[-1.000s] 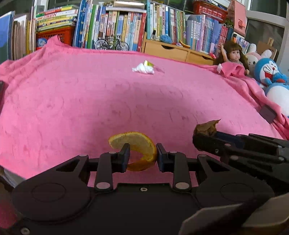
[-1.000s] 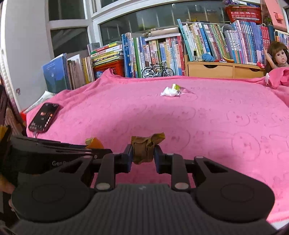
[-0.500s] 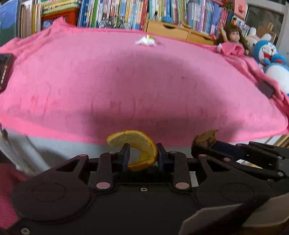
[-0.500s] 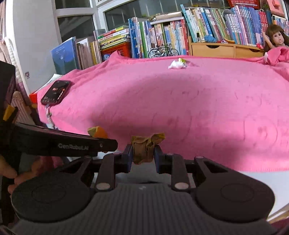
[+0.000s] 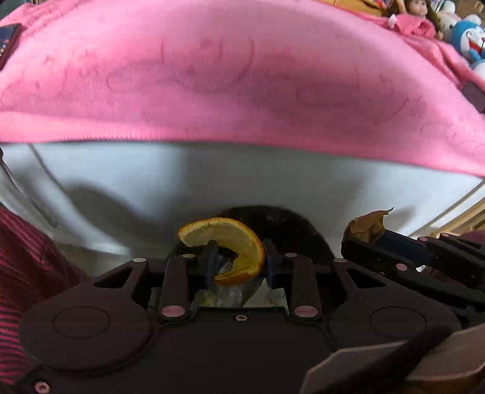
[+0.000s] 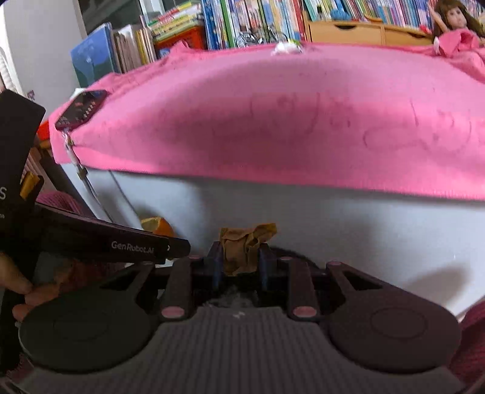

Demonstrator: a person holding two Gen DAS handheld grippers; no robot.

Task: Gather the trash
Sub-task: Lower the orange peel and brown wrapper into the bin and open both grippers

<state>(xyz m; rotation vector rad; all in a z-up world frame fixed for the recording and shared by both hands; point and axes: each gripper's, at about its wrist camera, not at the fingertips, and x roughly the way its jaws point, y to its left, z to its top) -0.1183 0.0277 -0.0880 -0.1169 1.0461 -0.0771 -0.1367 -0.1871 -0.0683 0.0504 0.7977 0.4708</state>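
My left gripper (image 5: 239,260) is shut on a curved orange peel (image 5: 230,239), held in front of the white side of the table, over a dark bin (image 5: 279,224) with clear wrappers inside. My right gripper (image 6: 239,260) is shut on a crumpled brown scrap (image 6: 242,245), also below the table edge. The same brown scrap (image 5: 368,225) shows at the right of the left wrist view. The orange peel (image 6: 157,225) peeks out behind the left gripper in the right wrist view. A white crumpled tissue (image 6: 286,48) lies at the far side of the pink cloth (image 6: 272,115).
A phone (image 6: 81,109) lies at the cloth's left corner. Books (image 6: 242,21), a wooden drawer box (image 6: 357,30) and a doll (image 6: 454,21) line the back. A blue plush toy (image 5: 469,39) sits at the right. A hand (image 6: 18,291) holds the left gripper.
Both grippers have dropped and pulled back from above the pink cloth to below the table edge, each still holding its piece. The dark bin has come into view.
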